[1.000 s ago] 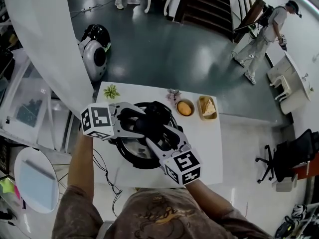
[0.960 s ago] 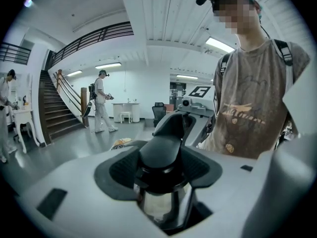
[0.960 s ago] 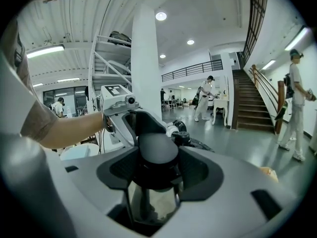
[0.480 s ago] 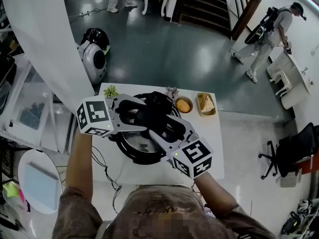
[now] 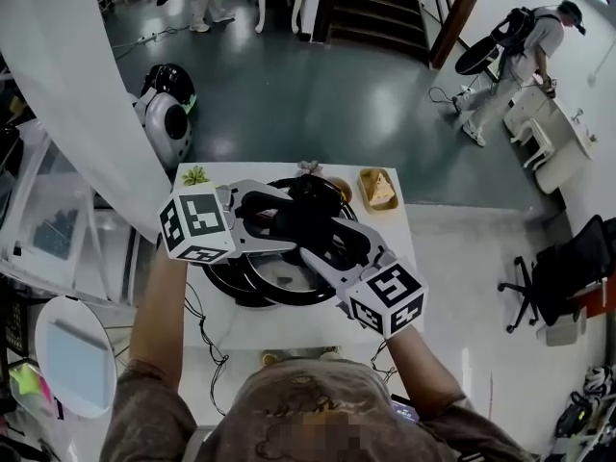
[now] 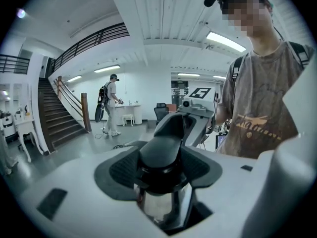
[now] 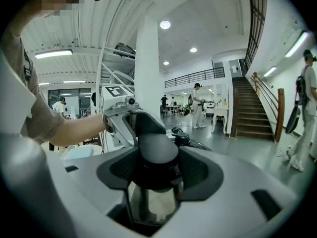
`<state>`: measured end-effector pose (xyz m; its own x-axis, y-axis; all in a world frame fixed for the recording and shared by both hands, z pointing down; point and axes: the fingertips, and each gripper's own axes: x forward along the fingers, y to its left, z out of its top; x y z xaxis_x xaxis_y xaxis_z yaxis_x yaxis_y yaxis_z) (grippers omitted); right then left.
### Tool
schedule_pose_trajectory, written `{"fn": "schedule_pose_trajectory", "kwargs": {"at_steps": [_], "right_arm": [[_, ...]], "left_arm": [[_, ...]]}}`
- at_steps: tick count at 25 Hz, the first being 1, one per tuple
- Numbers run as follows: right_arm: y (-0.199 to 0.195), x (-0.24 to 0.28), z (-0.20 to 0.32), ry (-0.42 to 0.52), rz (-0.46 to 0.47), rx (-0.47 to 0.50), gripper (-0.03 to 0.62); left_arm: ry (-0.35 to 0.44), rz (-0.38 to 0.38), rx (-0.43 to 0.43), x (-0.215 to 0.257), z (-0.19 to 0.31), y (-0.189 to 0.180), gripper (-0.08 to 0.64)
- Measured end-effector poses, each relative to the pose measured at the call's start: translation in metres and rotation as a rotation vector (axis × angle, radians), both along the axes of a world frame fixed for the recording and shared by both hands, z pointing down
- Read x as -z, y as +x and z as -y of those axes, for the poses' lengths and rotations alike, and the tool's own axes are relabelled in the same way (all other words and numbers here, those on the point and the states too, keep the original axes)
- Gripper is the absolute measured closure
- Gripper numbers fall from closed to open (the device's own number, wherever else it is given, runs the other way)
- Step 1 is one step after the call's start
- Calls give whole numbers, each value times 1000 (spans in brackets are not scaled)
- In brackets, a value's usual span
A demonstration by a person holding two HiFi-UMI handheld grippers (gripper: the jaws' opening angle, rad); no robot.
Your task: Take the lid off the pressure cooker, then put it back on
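Observation:
The pressure cooker lid (image 5: pixel 287 279), shiny steel with a dark rim, hangs over the white table (image 5: pixel 385 243). Its long black handle (image 5: pixel 306 210) is gripped from both ends. My left gripper (image 5: pixel 252 221) is shut on the handle's left end (image 6: pixel 161 157). Facing it, my right gripper (image 5: pixel 322 242) is shut on the right end (image 7: pixel 157 155). Below and to the left of the lid shows the black cooker body (image 5: pixel 221 282). In each gripper view the other gripper shows just behind the handle.
At the table's far edge stand a small green plant (image 5: pixel 195 174), an orange bowl (image 5: pixel 339 189) and a yellow tray of food (image 5: pixel 377 189). Cables (image 5: pixel 200 318) trail off the table's left side. A person (image 5: pixel 510 56) walks on the floor far off.
Both grippers have risen with the lid and drifted right. The lid now sits off-centre from the cooker, whose dark rim has come into view at the lower left.

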<state>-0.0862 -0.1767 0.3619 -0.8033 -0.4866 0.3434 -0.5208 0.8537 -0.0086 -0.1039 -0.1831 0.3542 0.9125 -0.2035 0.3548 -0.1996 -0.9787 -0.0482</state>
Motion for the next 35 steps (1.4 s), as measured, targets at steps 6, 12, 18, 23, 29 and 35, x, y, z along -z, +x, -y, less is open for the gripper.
{"fn": "schedule_pose_trajectory", "kwargs": {"at_steps": [6, 12, 18, 23, 29, 35], "right_arm": [[62, -1, -1, -4, 11, 4, 339], [123, 6, 10, 5, 17, 10, 339], [183, 8, 20, 7, 33, 2, 339], [227, 9, 29, 18, 26, 11, 339], [254, 7, 40, 28, 36, 53, 339], [257, -24, 41, 12, 34, 131, 339]], "left_arm": [[-6, 12, -2, 0, 0, 62, 290], [-6, 4, 11, 6, 10, 122, 290], [-5, 19, 2, 8, 20, 182, 290], [-1, 35, 11, 9, 28, 227, 290], [6, 27, 56, 7, 38, 253, 290], [-3, 34, 128, -25, 38, 256, 290]]}}
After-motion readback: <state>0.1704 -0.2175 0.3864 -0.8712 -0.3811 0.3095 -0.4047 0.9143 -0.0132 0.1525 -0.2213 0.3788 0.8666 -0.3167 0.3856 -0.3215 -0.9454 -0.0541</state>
